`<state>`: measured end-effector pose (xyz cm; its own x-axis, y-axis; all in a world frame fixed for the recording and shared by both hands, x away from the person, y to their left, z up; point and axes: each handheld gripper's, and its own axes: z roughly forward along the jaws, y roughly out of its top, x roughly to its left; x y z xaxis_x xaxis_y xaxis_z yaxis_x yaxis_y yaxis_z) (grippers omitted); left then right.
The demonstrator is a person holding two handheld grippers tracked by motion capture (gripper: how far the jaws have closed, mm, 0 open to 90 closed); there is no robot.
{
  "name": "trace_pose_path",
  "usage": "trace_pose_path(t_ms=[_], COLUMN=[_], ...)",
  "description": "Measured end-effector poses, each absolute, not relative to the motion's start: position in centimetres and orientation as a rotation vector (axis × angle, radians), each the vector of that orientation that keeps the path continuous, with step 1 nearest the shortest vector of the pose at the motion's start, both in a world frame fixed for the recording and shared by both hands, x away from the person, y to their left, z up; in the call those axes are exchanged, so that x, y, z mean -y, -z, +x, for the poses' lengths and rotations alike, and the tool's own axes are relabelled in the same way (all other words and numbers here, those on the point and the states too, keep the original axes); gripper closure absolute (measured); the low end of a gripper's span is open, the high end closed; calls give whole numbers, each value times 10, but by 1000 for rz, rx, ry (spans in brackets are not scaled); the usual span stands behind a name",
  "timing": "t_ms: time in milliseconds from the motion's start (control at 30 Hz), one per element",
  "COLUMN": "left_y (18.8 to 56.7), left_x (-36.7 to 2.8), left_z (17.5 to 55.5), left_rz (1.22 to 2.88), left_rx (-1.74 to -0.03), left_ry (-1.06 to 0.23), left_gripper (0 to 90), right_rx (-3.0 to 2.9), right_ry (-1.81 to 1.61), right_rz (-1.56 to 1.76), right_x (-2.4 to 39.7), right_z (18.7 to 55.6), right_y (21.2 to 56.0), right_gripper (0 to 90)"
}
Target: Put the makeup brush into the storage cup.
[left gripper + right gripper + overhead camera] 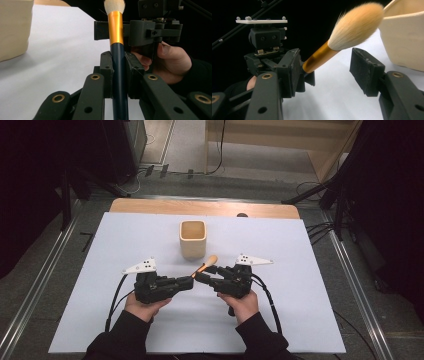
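White sheeting covers the table (125, 320), with a strip of bare wood at its far edge and dark floor all round. Just above it, between the two hands, hangs the soft-bristled makeup brush with a gold ferrule and dark blue handle (206, 264). The left claw (191, 282) is clamped on that handle, the pads pressed to either side of it in the left gripper view, so the brush (117, 60) is lifted and tilts its pale tip toward the far side. The right claw (204, 277) stands apart around the ferrule end: its one pad is beside the gold band, the other is clear of the bristles (355, 25), and no grip shows there. Beyond the tip stands the cream square-sided cup (193, 239), open-topped and apparently empty. Picking up looks done; by my reading a handover is only beginning, and dropping the brush into the cup remains.
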<state>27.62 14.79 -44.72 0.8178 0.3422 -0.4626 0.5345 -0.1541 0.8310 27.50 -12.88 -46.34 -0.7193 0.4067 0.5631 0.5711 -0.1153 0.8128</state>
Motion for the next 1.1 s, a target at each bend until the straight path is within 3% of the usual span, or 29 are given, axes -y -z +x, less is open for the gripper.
trace_pose_path(t_ms=[1100], left_y=[452], left_x=[-142], left_z=[275], left_rz=[1776], left_rx=[-652], left_ry=[180], left_gripper=[793], right_rx=[1921], right_ry=[1939], right_rz=[-1068], right_x=[131], right_z=[279], right_y=[464], right_gripper=[664])
